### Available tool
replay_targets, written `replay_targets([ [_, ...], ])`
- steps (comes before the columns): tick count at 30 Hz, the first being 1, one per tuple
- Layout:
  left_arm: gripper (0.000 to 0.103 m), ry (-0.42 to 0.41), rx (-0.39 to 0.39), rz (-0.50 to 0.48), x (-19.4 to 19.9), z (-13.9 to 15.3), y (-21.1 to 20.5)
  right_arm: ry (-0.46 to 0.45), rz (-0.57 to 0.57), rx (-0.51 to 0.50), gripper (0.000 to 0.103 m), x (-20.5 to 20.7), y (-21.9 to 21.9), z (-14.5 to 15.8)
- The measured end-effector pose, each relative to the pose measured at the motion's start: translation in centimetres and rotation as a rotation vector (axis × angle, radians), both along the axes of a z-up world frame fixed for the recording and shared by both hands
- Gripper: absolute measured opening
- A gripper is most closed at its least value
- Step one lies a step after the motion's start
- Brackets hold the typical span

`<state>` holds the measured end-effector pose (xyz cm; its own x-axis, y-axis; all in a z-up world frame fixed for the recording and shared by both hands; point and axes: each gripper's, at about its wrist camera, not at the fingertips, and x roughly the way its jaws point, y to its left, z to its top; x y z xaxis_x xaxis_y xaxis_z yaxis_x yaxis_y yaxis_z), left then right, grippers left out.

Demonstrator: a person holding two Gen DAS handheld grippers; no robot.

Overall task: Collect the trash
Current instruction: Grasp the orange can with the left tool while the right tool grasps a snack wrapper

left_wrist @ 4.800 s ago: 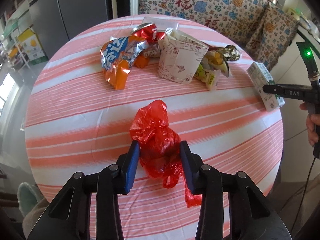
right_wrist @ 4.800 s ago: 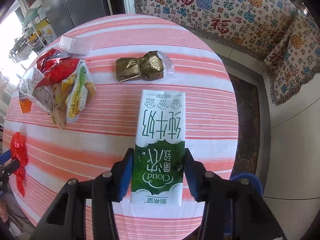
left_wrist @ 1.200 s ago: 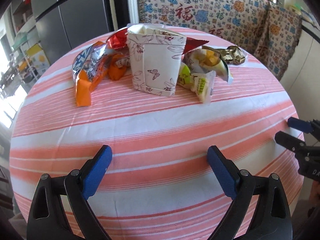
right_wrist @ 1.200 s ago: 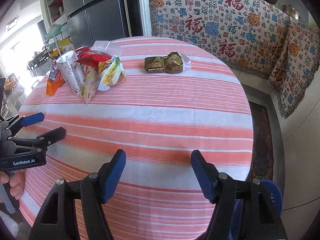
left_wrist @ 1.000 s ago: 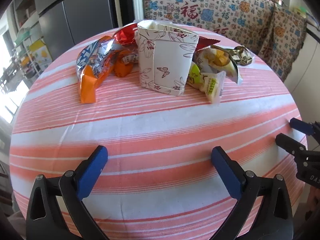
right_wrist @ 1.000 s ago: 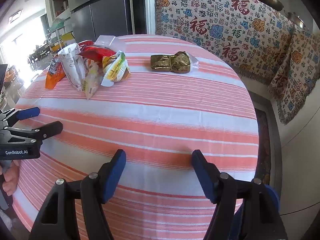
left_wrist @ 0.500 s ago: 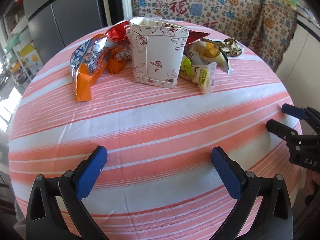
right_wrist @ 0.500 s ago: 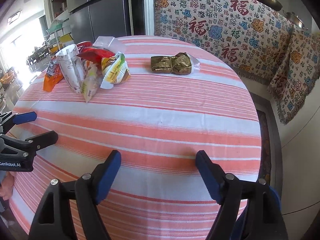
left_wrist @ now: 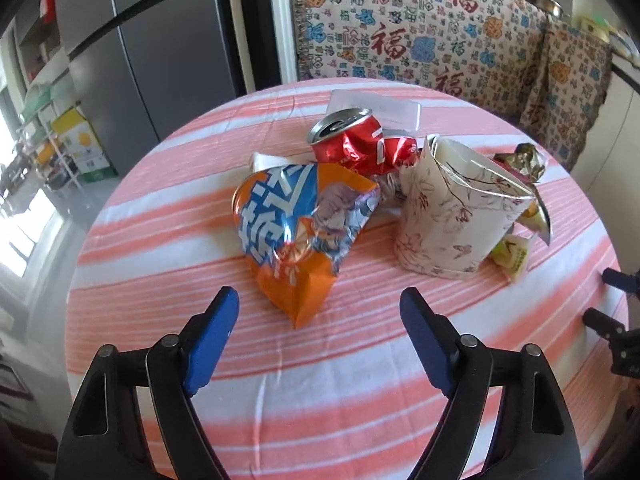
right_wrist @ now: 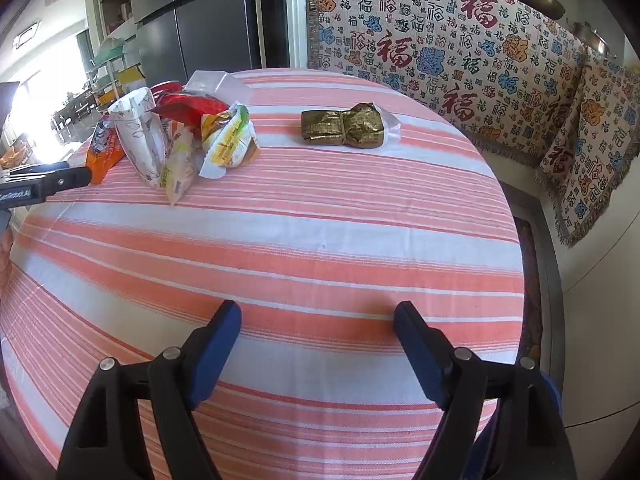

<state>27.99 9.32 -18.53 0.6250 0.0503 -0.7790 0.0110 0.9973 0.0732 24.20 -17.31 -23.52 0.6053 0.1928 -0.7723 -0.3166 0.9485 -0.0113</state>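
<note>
Left wrist view: the left gripper (left_wrist: 320, 306) hangs over the striped round table (left_wrist: 360, 400) with its blue pads spread apart; its jaws have just been closing, yet nothing is between them. Just ahead of the tips lies an orange and blue snack bag (left_wrist: 298, 228), its lower corner pointing toward the gap but not touching either pad. Behind the bag sits a crushed red can (left_wrist: 352, 140), and to the right stands a white flowered paper bag (left_wrist: 456, 220), tilted, with a yellow-green wrapper (left_wrist: 514, 256) at its far side. What lies deeper in the pile is too jumbled to name.

Right wrist view: the right gripper (right_wrist: 318, 320) is also released, jaws just widened, empty over bare cloth. A gold foil packet (right_wrist: 344, 126) lies well ahead of it, apart from the trash pile at the left.
</note>
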Motion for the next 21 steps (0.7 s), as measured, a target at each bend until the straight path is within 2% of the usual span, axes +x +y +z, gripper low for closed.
replay_targets([
  [2,0.083,-0.024,0.074,-0.01,0.8,0.0,-0.5,-0.001,-0.001,0.001,0.082,0.1,0.0,-0.1],
  [4,0.074,-0.043,0.123,-0.006,1.3,0.0,-0.7,-0.002,0.0,0.001,0.083,0.1,0.1,-0.1],
  [5,0.061,-0.046,0.123,-0.006,1.5,0.1,-0.6,-0.002,0.0,0.001,0.083,0.1,0.1,-0.1],
  [6,0.044,-0.044,0.118,-0.005,1.6,0.1,-0.5,-0.003,0.0,0.0,0.083,0.2,0.1,-0.1],
  [7,0.036,-0.042,0.115,-0.003,1.6,0.1,-0.3,-0.001,0.0,0.001,0.084,0.2,0.1,-0.1],
  [11,0.034,-0.063,0.083,0.003,0.4,0.5,0.5,0.01,0.0,-0.002,0.084,0.5,0.2,0.0],
  [14,0.034,-0.065,-0.004,0.007,-1.7,1.4,1.5,0.016,-0.005,0.002,0.083,0.6,0.3,0.1],
  [19,0.031,-0.041,-0.149,-0.002,-6.0,2.2,1.7,0.018,0.098,0.138,0.082,0.1,1.9,0.7],
  [21,0.031,-0.034,-0.178,-0.006,-7.2,1.9,1.3,0.023,0.134,0.165,0.077,0.3,3.2,0.6],
])
